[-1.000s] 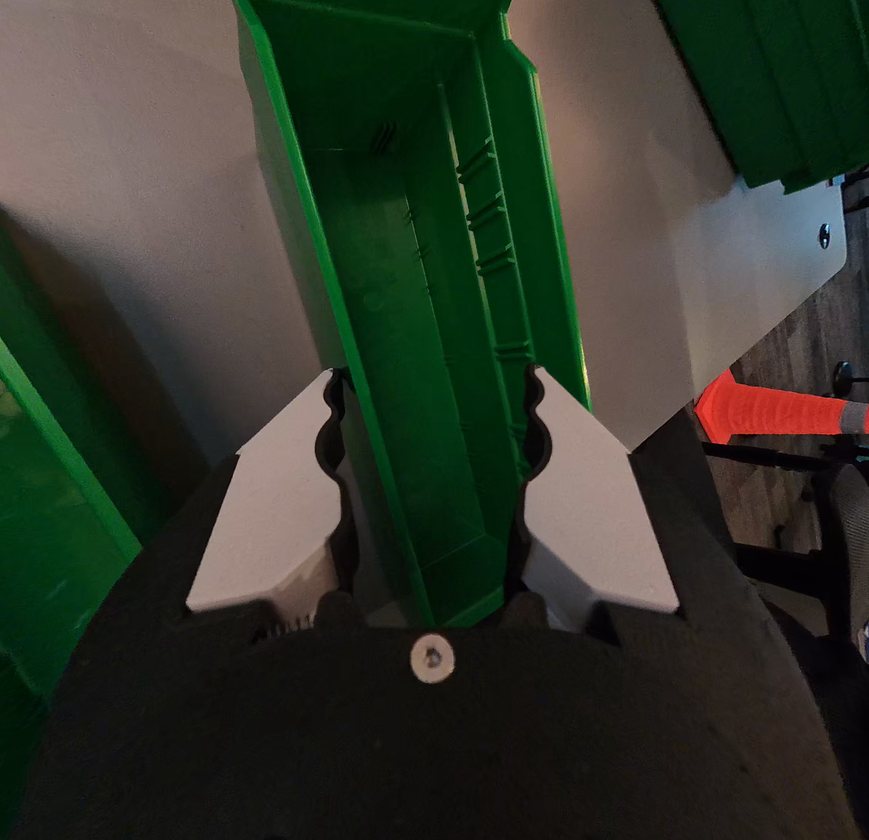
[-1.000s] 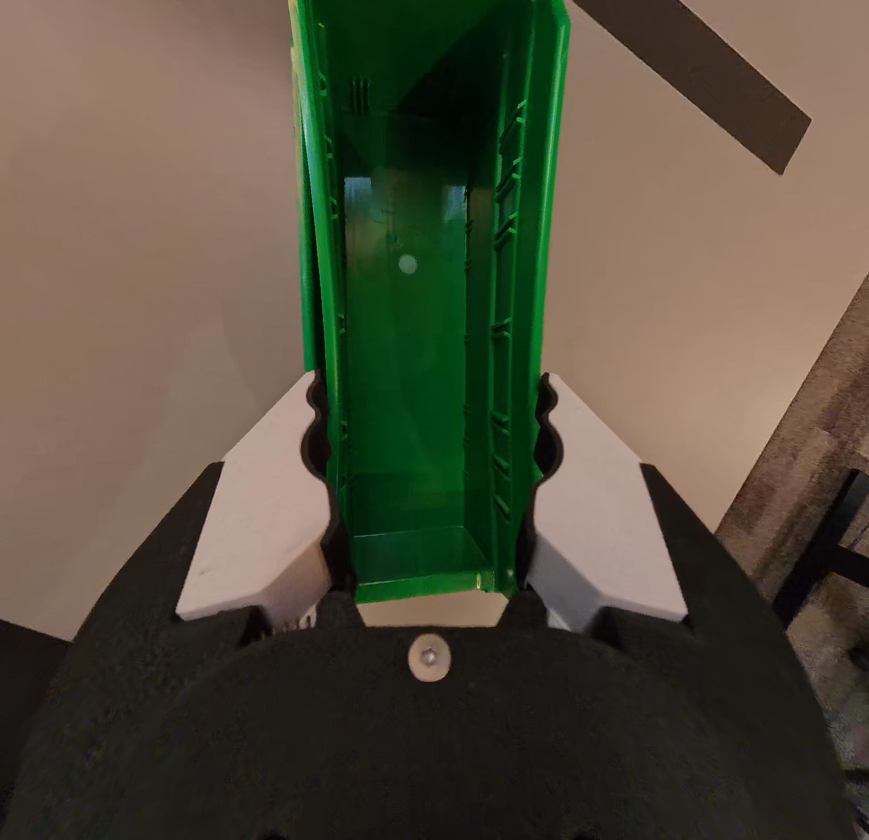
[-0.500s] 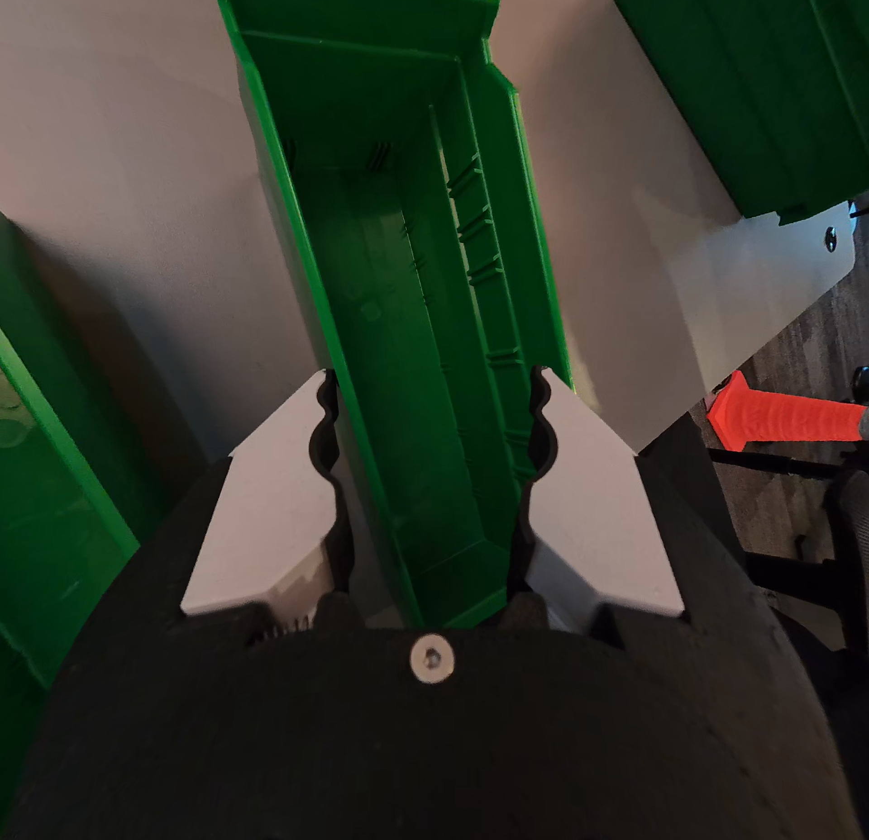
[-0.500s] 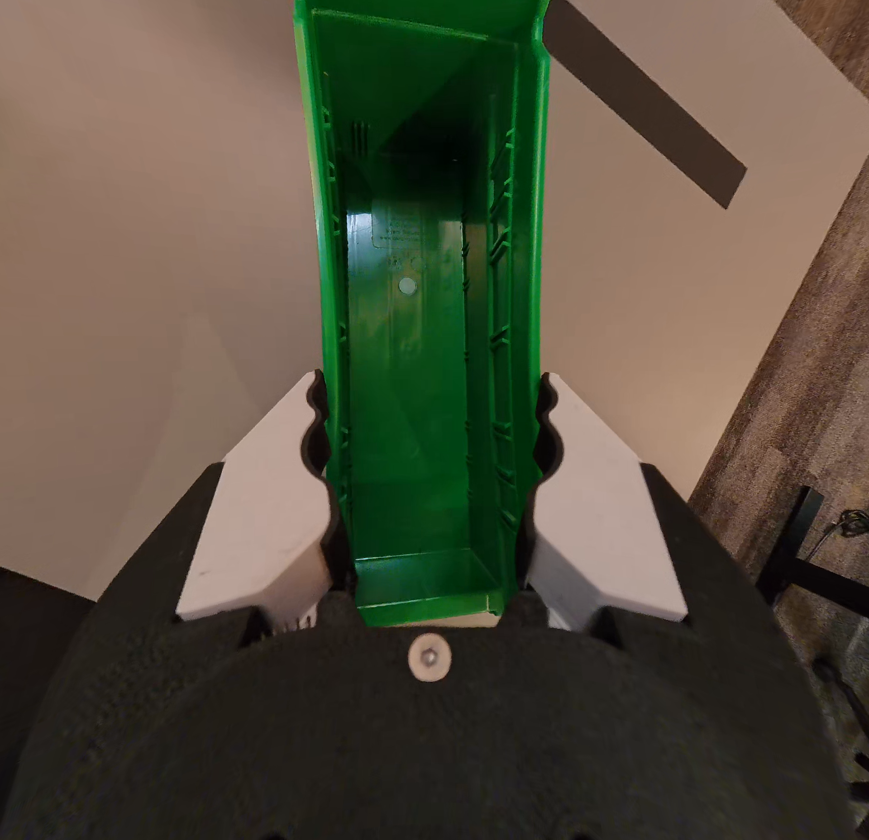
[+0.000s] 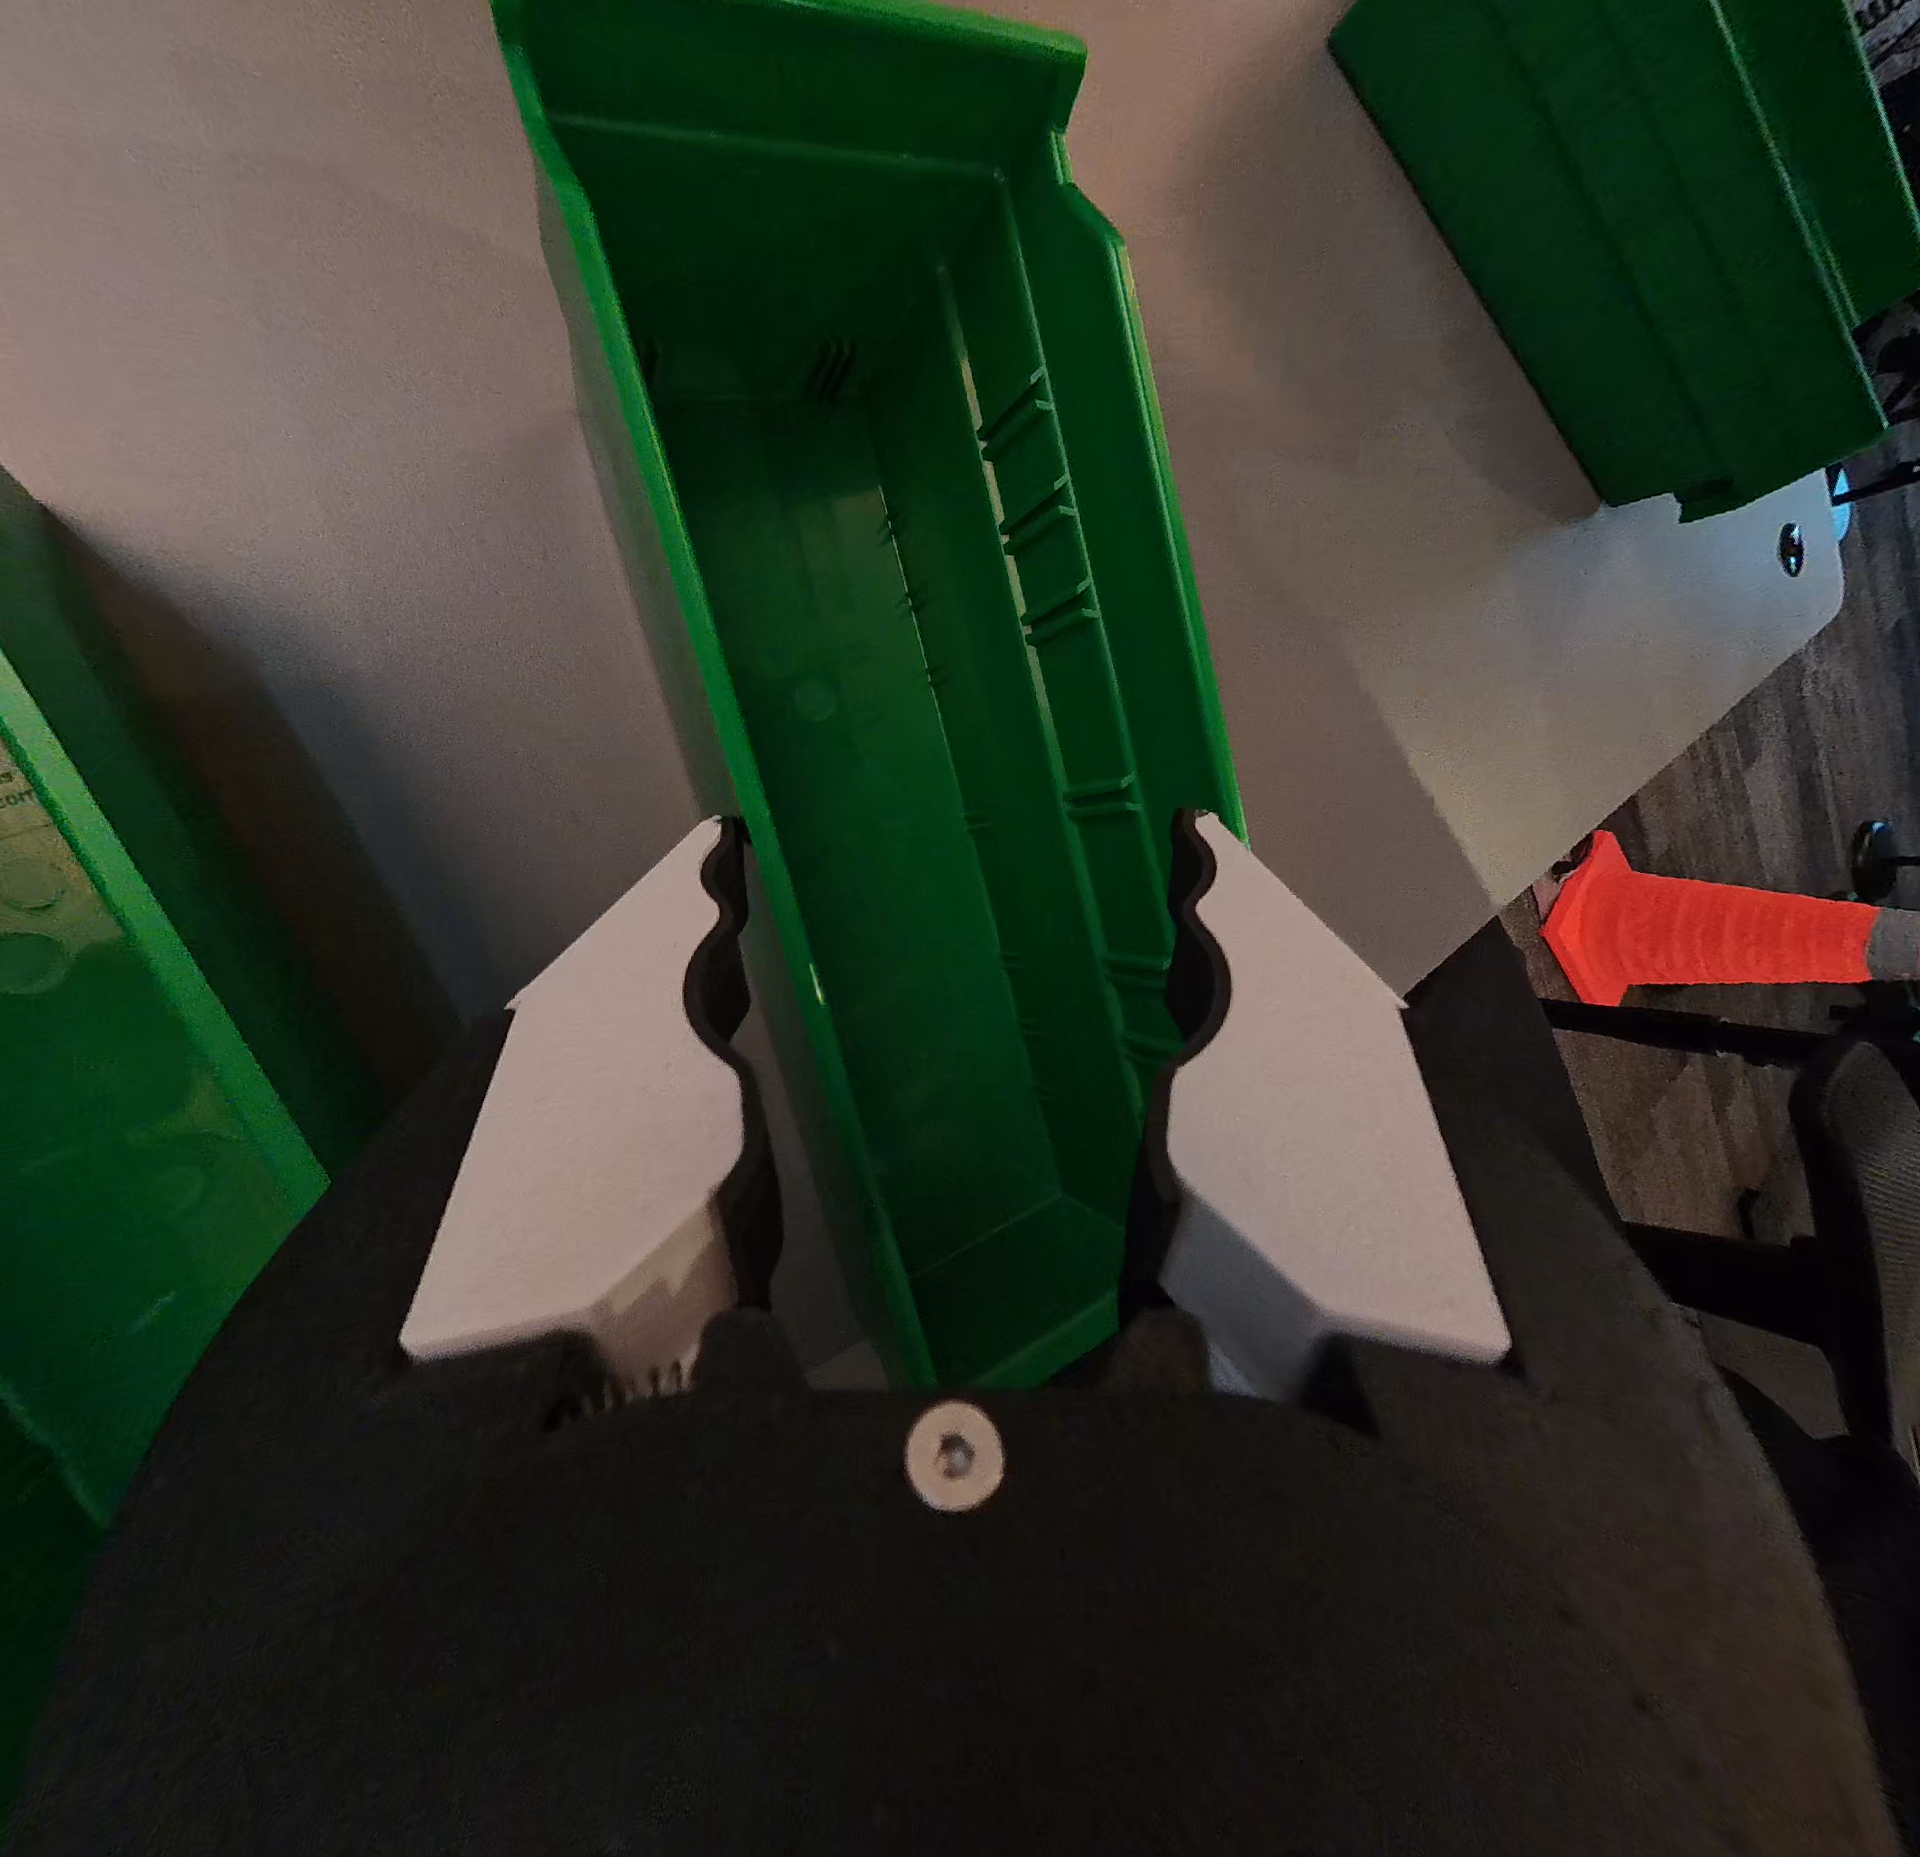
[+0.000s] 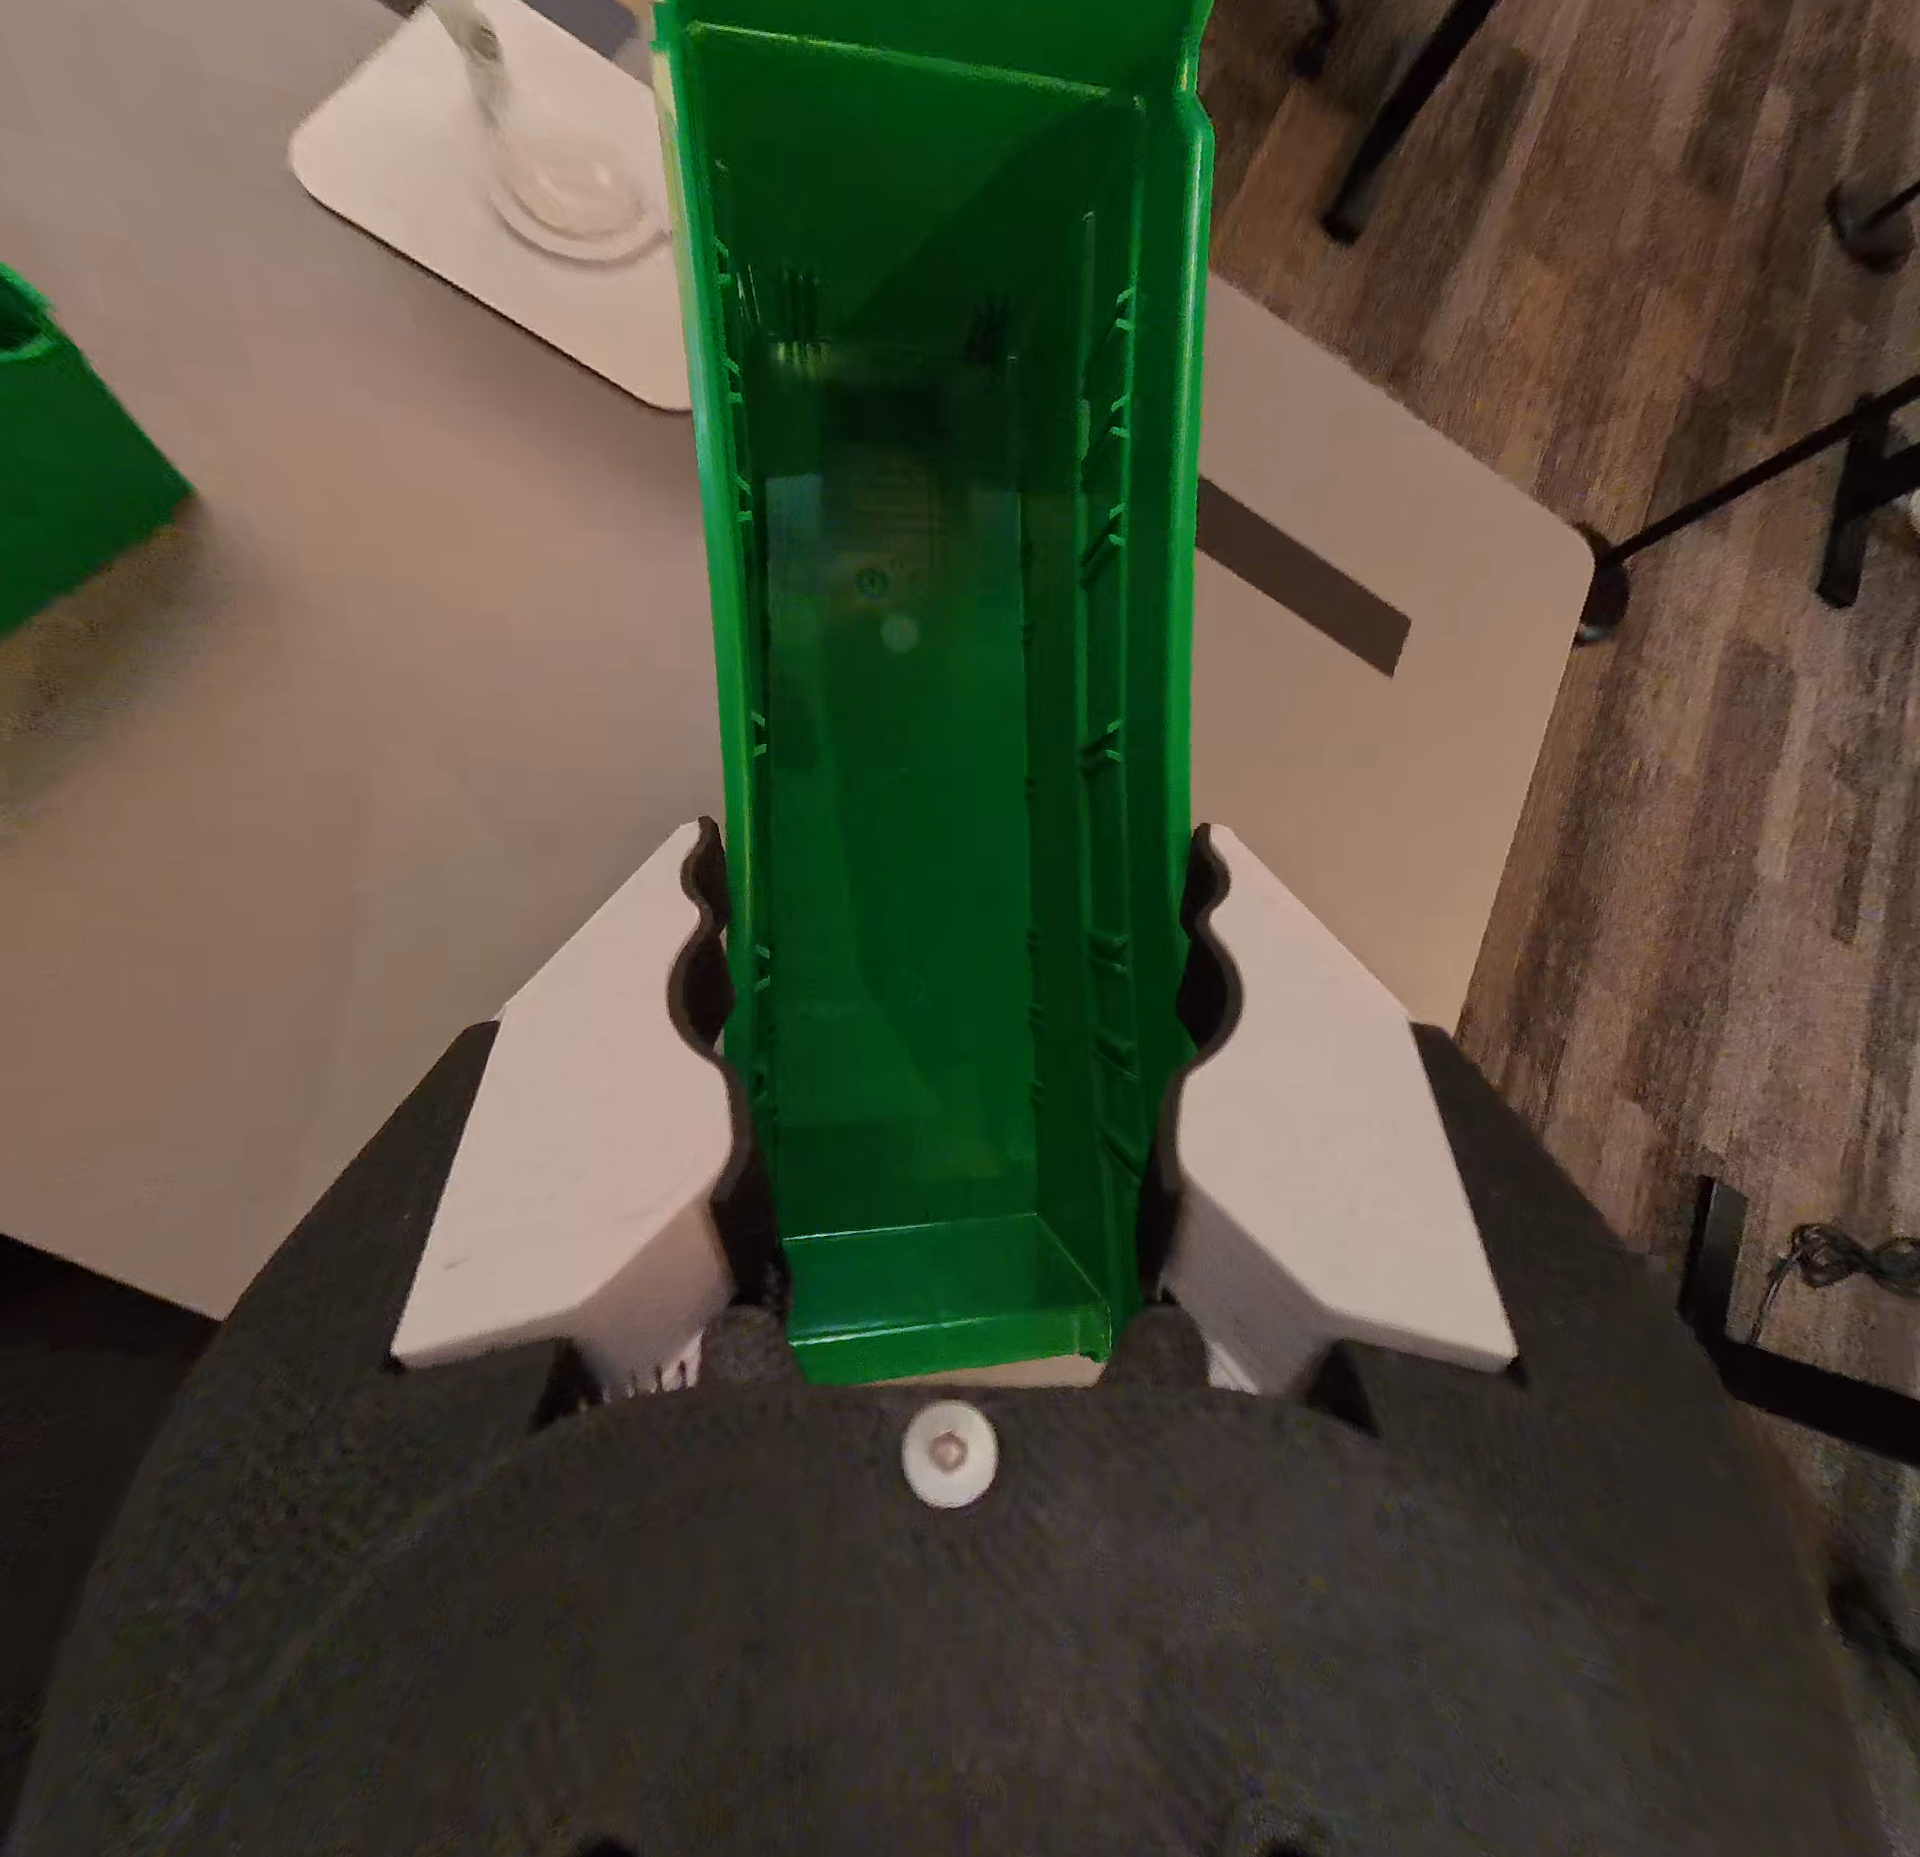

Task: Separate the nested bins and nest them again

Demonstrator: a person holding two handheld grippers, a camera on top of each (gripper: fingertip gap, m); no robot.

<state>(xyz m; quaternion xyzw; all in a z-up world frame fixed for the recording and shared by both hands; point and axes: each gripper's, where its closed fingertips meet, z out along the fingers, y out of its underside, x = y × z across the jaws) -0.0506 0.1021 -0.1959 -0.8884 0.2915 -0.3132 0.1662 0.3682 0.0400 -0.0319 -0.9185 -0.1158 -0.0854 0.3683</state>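
In the left wrist view my left gripper point(image 5: 956, 836) is shut on a long green bin point(image 5: 883, 612). The bin points away from me, open side up and slightly tilted, over the pale table point(image 5: 312, 353). In the right wrist view my right gripper point(image 6: 956, 841) is shut on another long green bin point(image 6: 914, 664), held well above the table point(image 6: 364, 768), and I see its empty inside. Both grip the bins across the side walls near the near end. Neither gripper shows in the other's view.
In the left wrist view, more green bins sit at the far right point(image 5: 1621, 228) and close on the left point(image 5: 104, 1080). An orange cone point(image 5: 1704, 950) lies on the floor past the table edge. In the right wrist view there are a white base plate point(image 6: 468, 197), a green bin point(image 6: 62, 457) and a dark strip point(image 6: 1299, 581).
My right gripper has risen with its bin, so the table edge and floor now show. The left gripper and its bin shifted only slightly.
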